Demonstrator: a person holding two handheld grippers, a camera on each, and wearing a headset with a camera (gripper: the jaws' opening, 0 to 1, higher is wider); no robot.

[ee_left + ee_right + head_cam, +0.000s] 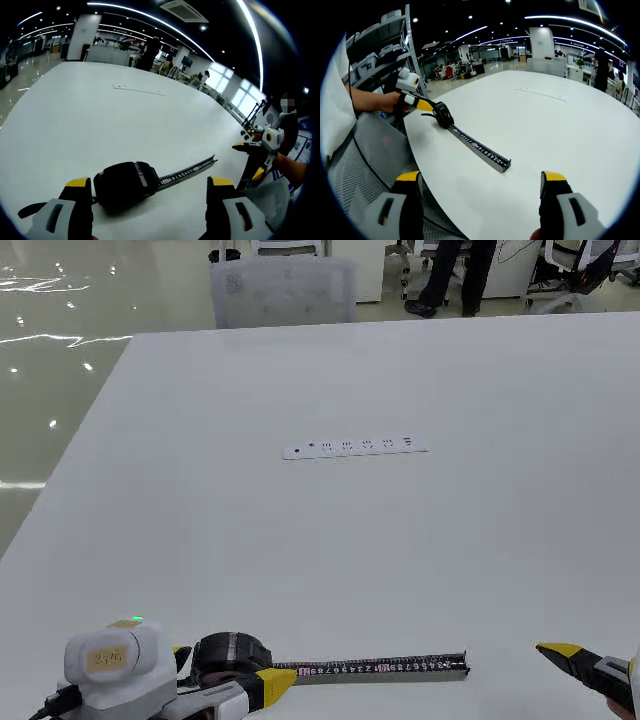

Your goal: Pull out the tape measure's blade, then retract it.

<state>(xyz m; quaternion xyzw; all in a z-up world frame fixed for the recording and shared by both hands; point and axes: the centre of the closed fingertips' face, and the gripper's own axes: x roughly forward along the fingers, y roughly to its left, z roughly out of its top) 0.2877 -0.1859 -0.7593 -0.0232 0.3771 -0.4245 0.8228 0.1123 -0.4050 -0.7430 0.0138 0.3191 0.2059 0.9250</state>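
Black tape measure (232, 653) on white table (400, 540), blade (385, 667) extended. Left gripper (149, 182) straddles its case, jaws parted. Right gripper (481, 176) gapes empty near the blade's tip.

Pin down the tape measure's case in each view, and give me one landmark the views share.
Head view: tape measure case at the bottom left, its blade running right.
Left gripper view: case low, just left of centre.
Right gripper view: case left of centre, in the upper half.
Shared landmark: the white power strip.
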